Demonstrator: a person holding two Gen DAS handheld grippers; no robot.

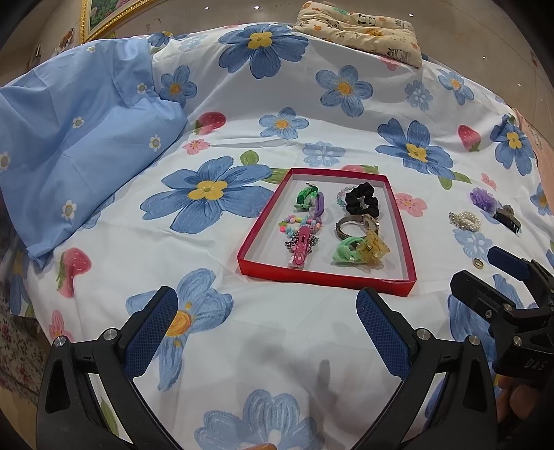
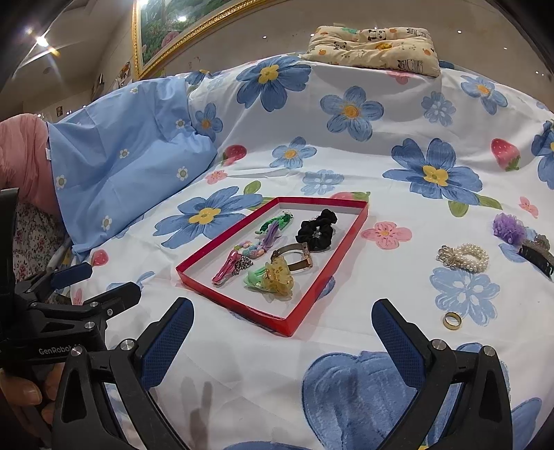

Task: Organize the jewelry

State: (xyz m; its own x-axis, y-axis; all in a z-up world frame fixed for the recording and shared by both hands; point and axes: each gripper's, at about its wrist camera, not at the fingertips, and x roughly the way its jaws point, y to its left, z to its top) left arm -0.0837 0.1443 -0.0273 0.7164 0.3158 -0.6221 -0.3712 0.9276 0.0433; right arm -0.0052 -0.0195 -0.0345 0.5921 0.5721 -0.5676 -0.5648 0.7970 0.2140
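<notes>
A red tray (image 1: 401, 287) (image 2: 239, 311) lies on the flowered bedsheet and holds several pieces: a black scrunchie (image 1: 362, 198) (image 2: 316, 230), a watch (image 1: 356, 224) (image 2: 294, 256), a yellow claw clip (image 1: 372, 248) (image 2: 278, 278), a pink hair clip (image 1: 302, 247) (image 2: 225, 266). Right of the tray lie a pearl bracelet (image 1: 465, 221) (image 2: 465, 258), a gold ring (image 1: 479, 263) (image 2: 452, 320), a purple flower clip (image 1: 483, 199) (image 2: 509, 228) and a black clip (image 1: 509, 219) (image 2: 536, 261). My left gripper (image 1: 268, 311) is open and empty before the tray. My right gripper (image 2: 282, 322) is open and empty near the tray's front corner.
A light blue pillow (image 1: 69, 138) (image 2: 131, 166) lies at the left. A cream cartoon-print cushion (image 1: 363, 29) (image 2: 374, 48) sits at the far edge of the bed. A gold-framed picture (image 2: 166, 31) hangs behind.
</notes>
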